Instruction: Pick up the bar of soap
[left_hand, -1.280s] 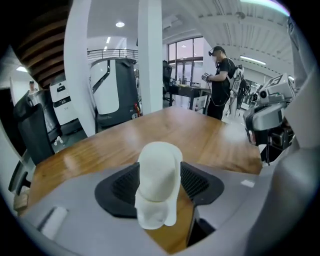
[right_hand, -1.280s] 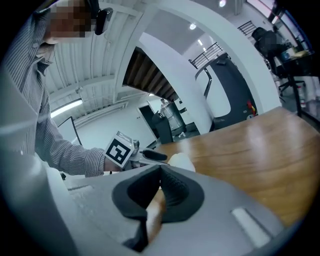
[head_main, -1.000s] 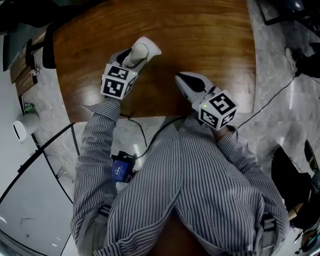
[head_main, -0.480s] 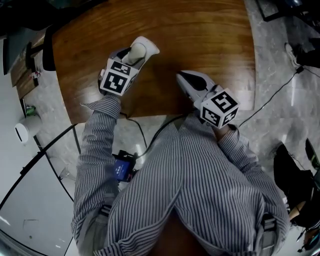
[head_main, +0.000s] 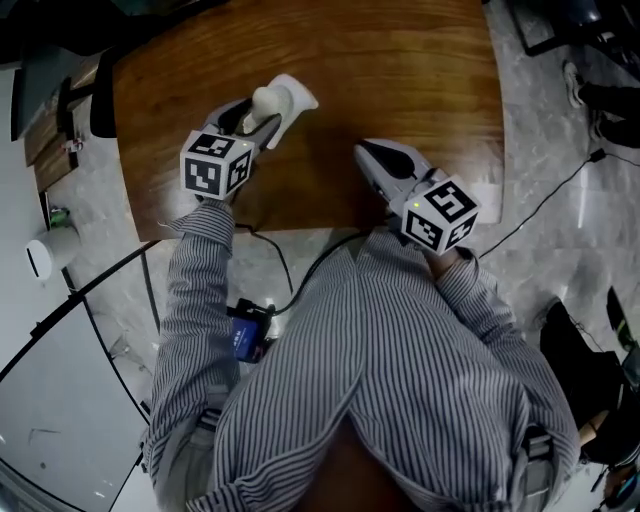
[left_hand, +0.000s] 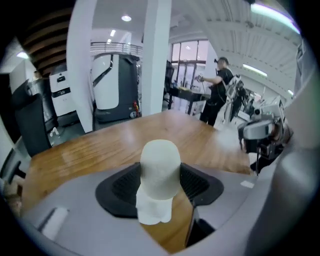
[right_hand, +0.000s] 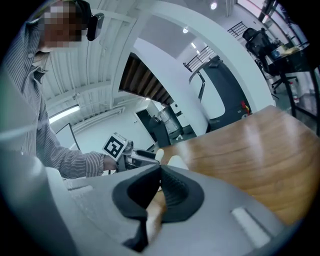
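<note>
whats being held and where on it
The left gripper holds the bar of soap by its two opposite sides, rounded end poking out past the jaws. The right gripper is shut on nothing.

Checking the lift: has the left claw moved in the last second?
Yes: the left claw, gripping the soap, swung left toward the table's left edge.

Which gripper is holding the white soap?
The left gripper: its jaws clamp the white bar of soap, while the right gripper is shut with nothing in it.
</note>
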